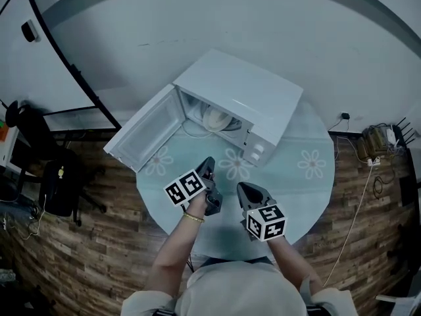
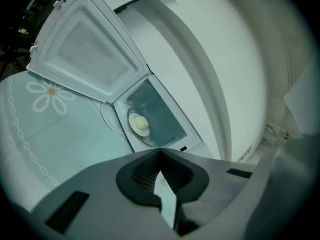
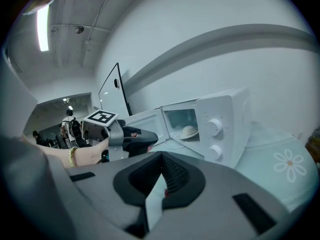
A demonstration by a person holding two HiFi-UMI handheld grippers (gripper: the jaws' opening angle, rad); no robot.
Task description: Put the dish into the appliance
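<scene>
The white microwave (image 1: 240,94) stands on the round table with its door (image 1: 148,133) swung wide to the left. Inside it sits the pale dish (image 1: 216,118), also seen in the left gripper view (image 2: 139,124) and the right gripper view (image 3: 189,131). My left gripper (image 1: 209,165) is in front of the open cavity, a short way back from it, jaws shut with nothing between them (image 2: 160,156). My right gripper (image 1: 245,191) hangs beside it, nearer the table's front edge, also shut and empty (image 3: 161,159).
A light teal cloth with flower prints (image 1: 309,176) covers the table. The microwave's knobs (image 3: 215,126) face the front right. Cables and a power strip (image 1: 375,143) lie on the wooden floor at the right; a black chair (image 1: 39,143) stands at the left.
</scene>
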